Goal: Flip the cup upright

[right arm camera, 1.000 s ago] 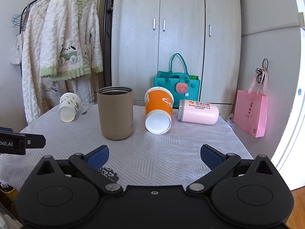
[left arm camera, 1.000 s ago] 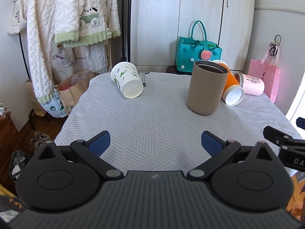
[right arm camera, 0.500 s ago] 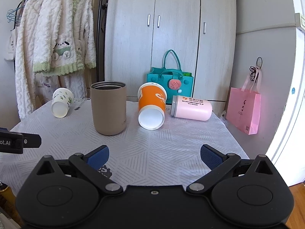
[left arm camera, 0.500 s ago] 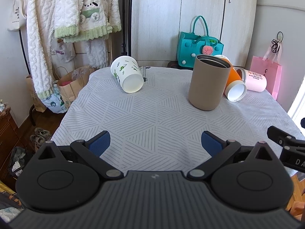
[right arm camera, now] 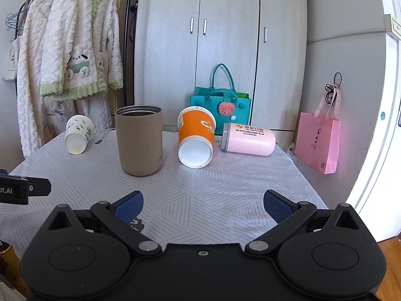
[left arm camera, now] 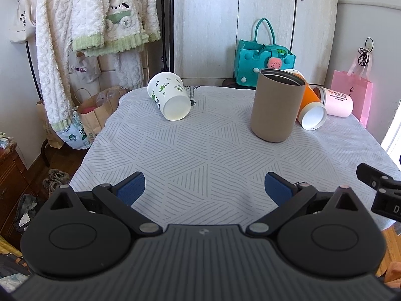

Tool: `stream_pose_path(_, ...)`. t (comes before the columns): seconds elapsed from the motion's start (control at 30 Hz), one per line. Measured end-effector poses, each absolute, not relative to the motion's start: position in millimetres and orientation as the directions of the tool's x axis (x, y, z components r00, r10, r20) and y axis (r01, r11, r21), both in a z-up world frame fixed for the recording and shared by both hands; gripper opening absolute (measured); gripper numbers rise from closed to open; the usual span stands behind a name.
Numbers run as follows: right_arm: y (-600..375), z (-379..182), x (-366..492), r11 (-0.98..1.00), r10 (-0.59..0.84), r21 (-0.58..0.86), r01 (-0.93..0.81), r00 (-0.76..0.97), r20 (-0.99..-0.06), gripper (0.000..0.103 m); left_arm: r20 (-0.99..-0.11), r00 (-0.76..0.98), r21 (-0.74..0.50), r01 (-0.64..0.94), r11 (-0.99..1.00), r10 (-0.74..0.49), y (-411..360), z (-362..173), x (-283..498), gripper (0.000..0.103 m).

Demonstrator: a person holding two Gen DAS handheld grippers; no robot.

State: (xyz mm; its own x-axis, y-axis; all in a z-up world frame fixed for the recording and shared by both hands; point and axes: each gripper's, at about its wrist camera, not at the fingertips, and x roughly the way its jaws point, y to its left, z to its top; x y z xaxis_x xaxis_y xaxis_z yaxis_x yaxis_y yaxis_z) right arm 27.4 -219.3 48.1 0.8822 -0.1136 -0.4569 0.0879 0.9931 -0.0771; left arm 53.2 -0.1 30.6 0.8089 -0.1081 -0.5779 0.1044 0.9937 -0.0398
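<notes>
A white paper cup with green leaf print (left arm camera: 170, 97) lies on its side at the far left of the table, base toward me; it also shows in the right wrist view (right arm camera: 77, 135). An orange paper cup (right arm camera: 196, 140) lies tilted on its side, base toward me, partly hidden behind the tan cup in the left wrist view (left arm camera: 309, 102). A pink tumbler (right arm camera: 248, 138) lies on its side at the far right. A tan cup (left arm camera: 275, 107) stands upright (right arm camera: 140, 140). My left gripper (left arm camera: 204, 188) and right gripper (right arm camera: 201, 205) are open and empty over the near edge.
The table (left arm camera: 213, 155) has a grey patterned cloth. A teal bag (right arm camera: 220, 105) and wardrobe stand behind it. A pink bag (right arm camera: 318, 143) hangs at the right. Robes (left arm camera: 87, 25) hang at the left, with paper bags (left arm camera: 92, 115) on the floor.
Both grippers have pulled back and risen a little; the cups look slightly farther and lower in view. No cup has moved. Both grippers stay open.
</notes>
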Motion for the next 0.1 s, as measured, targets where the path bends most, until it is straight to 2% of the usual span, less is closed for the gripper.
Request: stream_pose_path(0.1,-220.0,47.0,27.0,0.993,-0.116,-0.077,0.091,0.881,-0.458,0.103,-0.579,0.809,-0.037,0.102,0.994,-0.105,-1.1,30.3,52.8,0.103)
